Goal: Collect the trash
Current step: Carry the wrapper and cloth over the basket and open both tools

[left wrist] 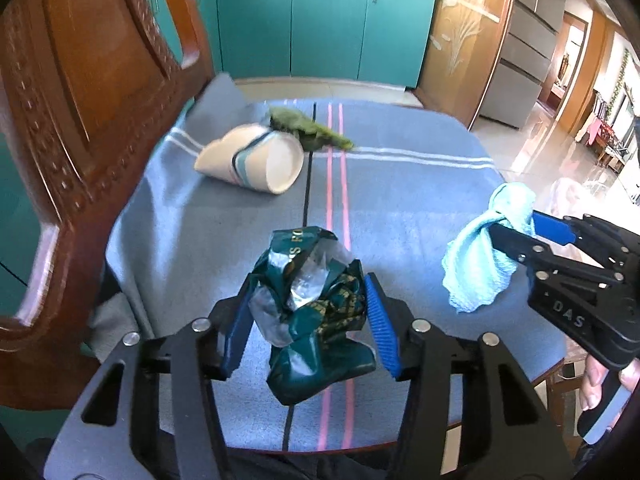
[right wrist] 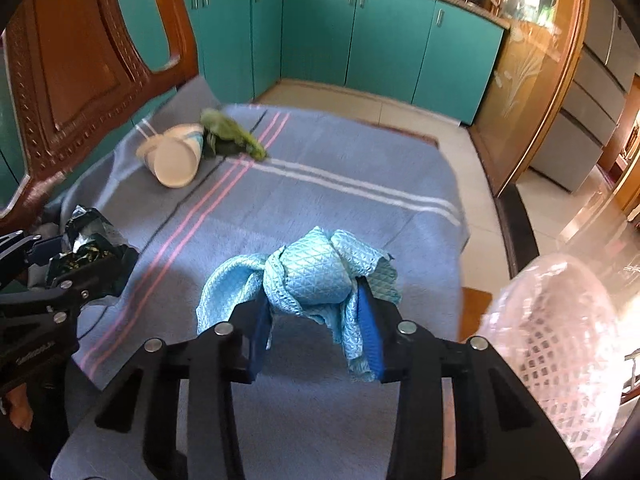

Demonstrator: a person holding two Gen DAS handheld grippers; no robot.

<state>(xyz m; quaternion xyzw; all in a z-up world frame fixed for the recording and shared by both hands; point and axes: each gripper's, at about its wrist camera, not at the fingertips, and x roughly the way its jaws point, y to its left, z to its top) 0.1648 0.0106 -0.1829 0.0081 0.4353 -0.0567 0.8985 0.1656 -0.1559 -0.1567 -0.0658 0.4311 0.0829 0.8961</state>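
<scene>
My left gripper (left wrist: 308,320) is shut on a crumpled dark green foil wrapper (left wrist: 316,304) and holds it over the near part of the table; it also shows in the right wrist view (right wrist: 86,256). My right gripper (right wrist: 316,328) is shut on a knotted light blue cloth (right wrist: 308,280) above the table's right side; the cloth also shows in the left wrist view (left wrist: 484,256). A paper cup (left wrist: 256,160) lies on its side at the far left, touching a green crumpled scrap (left wrist: 312,128).
The table wears a blue striped cloth (left wrist: 400,200). A carved wooden chair (left wrist: 80,100) stands against the left edge. A pinkish mesh basket lined with a plastic bag (right wrist: 560,344) stands off the table's right side. Teal cabinets (right wrist: 320,32) are behind.
</scene>
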